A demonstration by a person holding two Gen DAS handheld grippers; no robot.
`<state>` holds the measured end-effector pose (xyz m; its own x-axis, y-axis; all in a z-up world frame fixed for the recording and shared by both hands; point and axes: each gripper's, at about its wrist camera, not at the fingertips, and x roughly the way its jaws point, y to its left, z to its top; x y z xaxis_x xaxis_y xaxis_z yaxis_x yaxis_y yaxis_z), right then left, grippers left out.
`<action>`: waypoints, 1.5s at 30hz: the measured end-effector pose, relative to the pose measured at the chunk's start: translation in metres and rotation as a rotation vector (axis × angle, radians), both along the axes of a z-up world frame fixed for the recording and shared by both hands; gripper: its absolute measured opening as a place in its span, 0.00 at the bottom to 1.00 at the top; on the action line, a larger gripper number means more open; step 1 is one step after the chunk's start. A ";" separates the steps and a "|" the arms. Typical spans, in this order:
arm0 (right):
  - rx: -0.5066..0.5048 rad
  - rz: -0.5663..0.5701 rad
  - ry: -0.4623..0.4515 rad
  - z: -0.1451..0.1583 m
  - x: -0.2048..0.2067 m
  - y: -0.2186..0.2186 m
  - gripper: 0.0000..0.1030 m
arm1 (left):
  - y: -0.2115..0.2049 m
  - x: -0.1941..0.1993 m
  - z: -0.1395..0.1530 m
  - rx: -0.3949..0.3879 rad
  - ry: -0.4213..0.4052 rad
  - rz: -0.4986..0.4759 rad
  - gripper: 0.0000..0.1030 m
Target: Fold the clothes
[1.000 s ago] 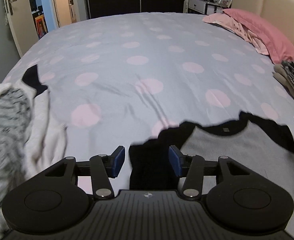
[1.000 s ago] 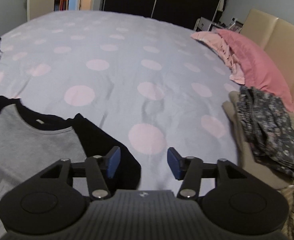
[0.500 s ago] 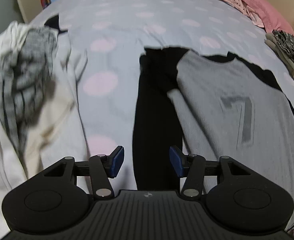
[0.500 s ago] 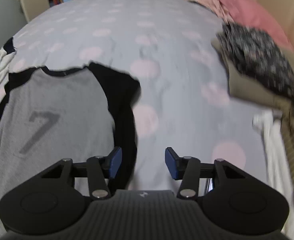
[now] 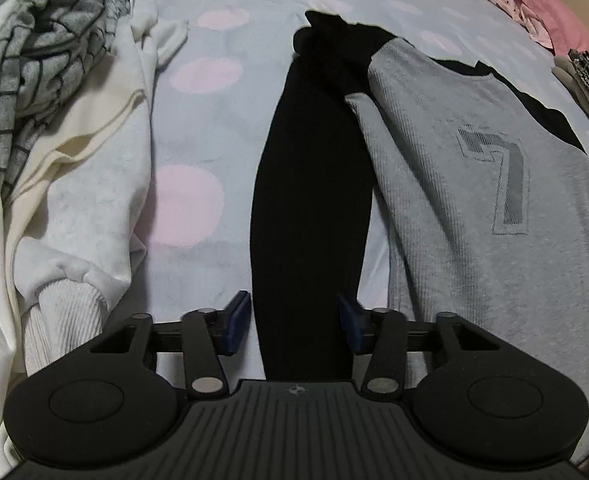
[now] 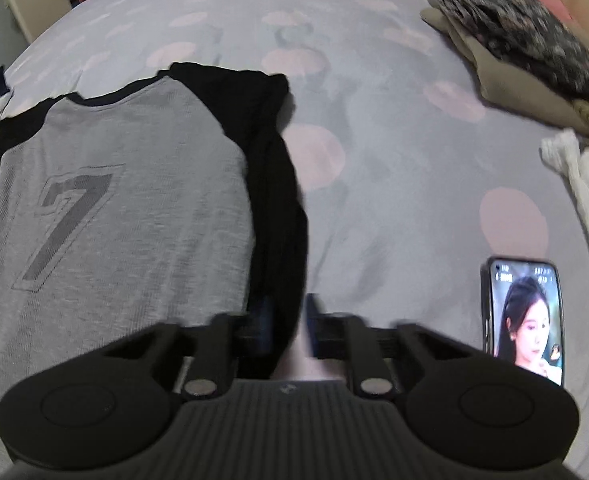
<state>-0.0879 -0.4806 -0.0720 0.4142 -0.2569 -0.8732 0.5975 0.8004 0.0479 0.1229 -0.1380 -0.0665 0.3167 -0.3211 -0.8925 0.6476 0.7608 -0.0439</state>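
A grey raglan shirt (image 5: 474, 184) with black sleeves and a dark "7" lies flat, front up, on the bed; it also shows in the right wrist view (image 6: 114, 200). My left gripper (image 5: 294, 322) is open, its jaws either side of the shirt's long black left sleeve (image 5: 310, 200). My right gripper (image 6: 284, 324) is partly closed around the black right sleeve (image 6: 278, 208); the view is blurred and I cannot tell whether the pads touch the cloth.
The bed has a lilac sheet with pink dots (image 5: 198, 196). A pile of white and grey checked clothes (image 5: 54, 128) lies to the left. Folded dark floral and tan clothes (image 6: 526, 48), white cloth (image 6: 582, 184) and a lit phone (image 6: 524, 316) lie to the right. Pink pillows (image 5: 534, 8) lie far right.
Both grippers have drawn back and down along the shirt's sleeves toward its lower end. The right jaws have narrowed around the right sleeve. The phone has come into view.
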 end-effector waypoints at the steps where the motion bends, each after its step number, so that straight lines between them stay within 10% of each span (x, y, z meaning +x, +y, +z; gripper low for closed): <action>1: -0.015 -0.001 0.003 0.003 -0.001 0.000 0.04 | 0.000 0.000 0.001 -0.003 -0.002 0.002 0.15; 14: -0.091 -0.184 -0.057 0.063 -0.027 -0.064 0.03 | 0.037 0.050 0.098 -0.153 -0.194 0.195 0.05; 28: -0.275 -0.348 -0.016 0.097 -0.011 -0.163 0.00 | 0.105 0.147 0.122 0.015 -0.318 0.469 0.04; 40: -0.074 -0.259 0.031 0.063 -0.016 -0.158 0.09 | 0.140 0.161 0.118 0.140 -0.414 0.657 0.05; 45: 0.062 -0.203 0.025 0.052 -0.015 -0.134 0.26 | 0.142 0.147 0.120 0.095 -0.407 0.686 0.27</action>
<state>-0.1028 -0.6143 -0.0200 0.3376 -0.2783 -0.8992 0.7480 0.6593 0.0768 0.2696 0.0042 0.0532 0.7226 0.1344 -0.6781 -0.0141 0.9836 0.1799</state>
